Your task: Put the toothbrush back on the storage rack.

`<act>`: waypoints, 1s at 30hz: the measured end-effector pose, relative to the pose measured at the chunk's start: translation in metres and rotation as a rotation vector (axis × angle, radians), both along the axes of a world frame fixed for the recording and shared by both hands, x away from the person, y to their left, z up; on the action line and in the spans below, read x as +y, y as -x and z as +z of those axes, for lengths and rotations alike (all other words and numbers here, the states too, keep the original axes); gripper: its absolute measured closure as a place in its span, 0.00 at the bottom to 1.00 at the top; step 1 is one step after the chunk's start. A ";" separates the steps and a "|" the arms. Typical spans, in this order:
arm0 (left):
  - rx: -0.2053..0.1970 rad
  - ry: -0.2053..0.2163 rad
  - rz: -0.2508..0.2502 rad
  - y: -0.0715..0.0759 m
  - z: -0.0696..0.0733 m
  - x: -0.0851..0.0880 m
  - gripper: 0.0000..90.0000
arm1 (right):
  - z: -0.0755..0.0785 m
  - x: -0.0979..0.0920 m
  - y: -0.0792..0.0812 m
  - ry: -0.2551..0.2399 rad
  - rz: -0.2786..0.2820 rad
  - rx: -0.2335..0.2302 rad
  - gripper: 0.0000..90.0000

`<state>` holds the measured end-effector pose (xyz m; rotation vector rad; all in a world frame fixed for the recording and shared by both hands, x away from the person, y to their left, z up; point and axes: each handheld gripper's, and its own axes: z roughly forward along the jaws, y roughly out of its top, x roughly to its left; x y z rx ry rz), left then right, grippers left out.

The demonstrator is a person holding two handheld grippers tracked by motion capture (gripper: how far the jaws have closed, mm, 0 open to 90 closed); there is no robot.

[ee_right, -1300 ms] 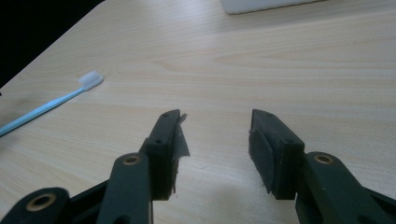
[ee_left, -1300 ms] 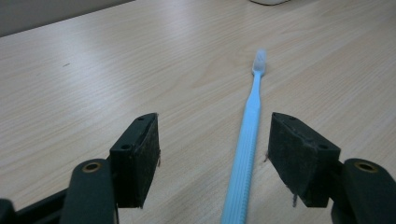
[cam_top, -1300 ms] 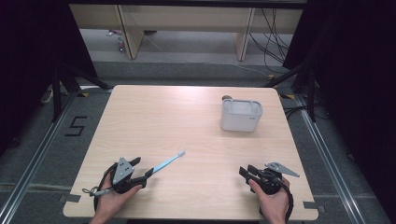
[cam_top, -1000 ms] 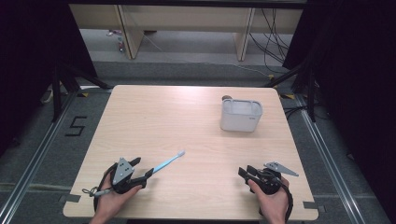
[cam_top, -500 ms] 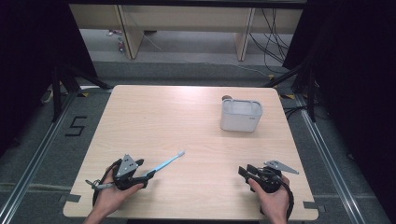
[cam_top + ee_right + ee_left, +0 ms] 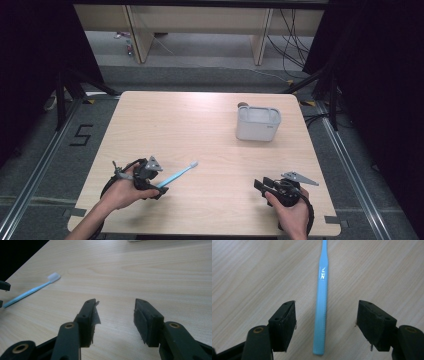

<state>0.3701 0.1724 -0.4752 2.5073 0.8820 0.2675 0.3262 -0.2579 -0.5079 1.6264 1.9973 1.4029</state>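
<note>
A light blue toothbrush [image 6: 178,172] with a white head lies flat on the wooden table [image 6: 200,125], near the front left. My left gripper [image 6: 159,187] is open at the handle's end; in the left gripper view the handle [image 6: 321,307] runs between the two spread jaws without touching either pad. My right gripper [image 6: 260,184] rests low over the front right of the table, open and holding nothing. From the right gripper view the toothbrush [image 6: 32,290] lies off to the left, with bare wood between my right gripper [image 6: 115,315] jaws.
A pale grey rectangular container [image 6: 258,122] stands at the back right of the table, with a small dark object just behind it. Dark curtains flank the table; shelving legs and cables sit on the floor beyond it.
My left gripper has slid forward and right, bringing its jaws around the handle end of the toothbrush. The right gripper and toothbrush have stayed put.
</note>
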 end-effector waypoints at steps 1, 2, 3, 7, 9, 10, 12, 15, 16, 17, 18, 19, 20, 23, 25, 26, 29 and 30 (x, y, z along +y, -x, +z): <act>0.014 -0.026 -0.015 -0.003 0.001 -0.002 0.35 | 0.000 0.000 0.000 -0.001 0.001 0.001 0.59; 0.026 -0.043 -0.024 -0.006 0.002 -0.005 0.36 | 0.001 -0.002 0.001 0.031 -0.009 0.007 0.59; 0.026 -0.043 -0.024 -0.006 0.002 -0.005 0.37 | 0.001 -0.002 0.001 0.029 -0.008 0.008 0.59; 0.085 -0.090 -0.050 -0.021 0.006 -0.016 0.44 | -0.001 0.000 -0.001 0.005 0.009 0.018 0.58; 0.102 -0.118 -0.068 -0.027 0.008 -0.019 0.45 | -0.001 0.000 -0.001 0.008 0.010 0.021 0.58; 0.113 -0.125 -0.067 -0.029 0.008 -0.020 0.47 | -0.001 0.000 -0.001 0.001 0.010 0.018 0.58; 0.134 -0.151 -0.068 -0.033 0.009 -0.023 0.49 | -0.001 -0.001 -0.001 0.002 0.012 0.018 0.58; 0.157 -0.173 -0.076 -0.036 0.010 -0.026 0.52 | 0.000 -0.002 -0.001 0.001 0.009 0.012 0.58; 0.162 -0.175 -0.081 -0.038 0.011 -0.027 0.53 | 0.000 -0.002 -0.001 -0.001 0.012 0.011 0.58; 0.168 -0.179 -0.078 -0.039 0.011 -0.028 0.54 | 0.000 -0.001 -0.001 0.001 0.011 0.012 0.58; 0.171 -0.189 -0.084 -0.040 0.011 -0.029 0.56 | 0.000 -0.001 -0.001 0.003 0.007 0.013 0.58; 0.178 -0.202 -0.086 -0.041 0.011 -0.031 0.57 | 0.000 -0.001 -0.001 0.012 0.007 0.016 0.58; 0.185 -0.212 -0.090 -0.042 0.011 -0.032 0.58 | 0.000 0.002 0.000 -0.027 0.004 0.043 0.58; 0.187 -0.263 -0.108 -0.046 0.010 -0.035 0.62 | -0.001 0.001 -0.001 0.005 0.018 0.016 0.58; 0.192 -0.281 -0.120 -0.048 0.010 -0.038 0.64 | -0.002 0.002 -0.002 0.006 0.016 0.011 0.58; 0.198 -0.283 -0.125 -0.049 0.009 -0.040 0.65 | 0.000 0.002 -0.002 0.005 0.018 0.019 0.58; 0.213 -0.299 -0.136 -0.050 0.009 -0.043 0.66 | 0.000 0.002 -0.002 0.001 0.019 0.019 0.58; 0.216 -0.301 -0.140 -0.051 0.008 -0.045 0.66 | 0.000 0.002 -0.002 0.002 0.019 0.019 0.58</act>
